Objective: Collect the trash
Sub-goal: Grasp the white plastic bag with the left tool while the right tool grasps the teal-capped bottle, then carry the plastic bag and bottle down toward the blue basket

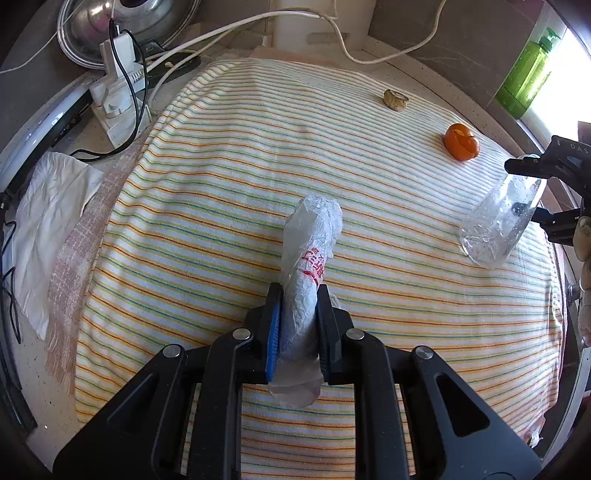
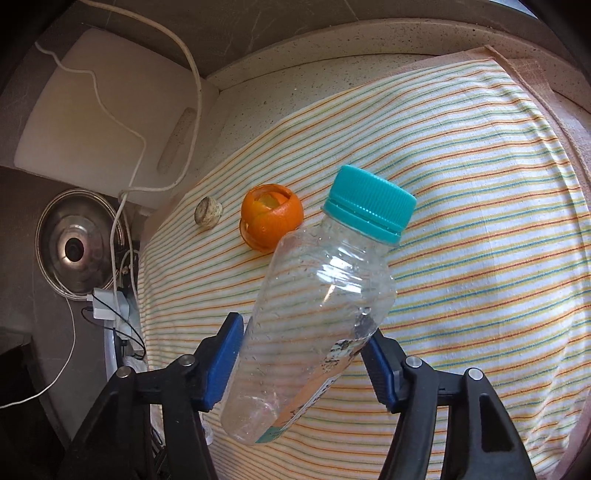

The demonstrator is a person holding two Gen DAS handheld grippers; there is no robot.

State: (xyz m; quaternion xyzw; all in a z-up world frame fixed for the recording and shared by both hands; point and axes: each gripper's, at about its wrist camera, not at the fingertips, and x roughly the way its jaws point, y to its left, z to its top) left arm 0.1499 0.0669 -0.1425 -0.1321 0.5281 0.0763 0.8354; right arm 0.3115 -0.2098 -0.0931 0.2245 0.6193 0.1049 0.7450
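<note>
Looking down the left gripper [image 1: 297,325], its fingers are clamped tight on a rolled-up white plastic bag [image 1: 308,258], which sticks out past the tips above the striped cloth [image 1: 221,184]. There's red printing on the bag, but it's too crumpled to read.

The right gripper [image 2: 303,354] has its fingers set fairly wide, with a clear plastic bottle [image 2: 317,295] between them; both blue pads look pressed against its lower body. The bottle tilts, teal cap [image 2: 369,203] pointing away and up. A torn orange-and-teal label clings to one side, text not legible.

On the cloth beyond the bottle sits an orange peel [image 2: 271,219], and just beside that a small tan lump [image 2: 208,212]; can't tell what it is.

Room-wise: the cloth's middle is wide open. The left table edge is crowded with a power strip [image 1: 118,88], cables, a pot lid [image 1: 110,26] and a white tissue [image 1: 51,221]. A green bottle [image 1: 528,74] stands by the window.
</note>
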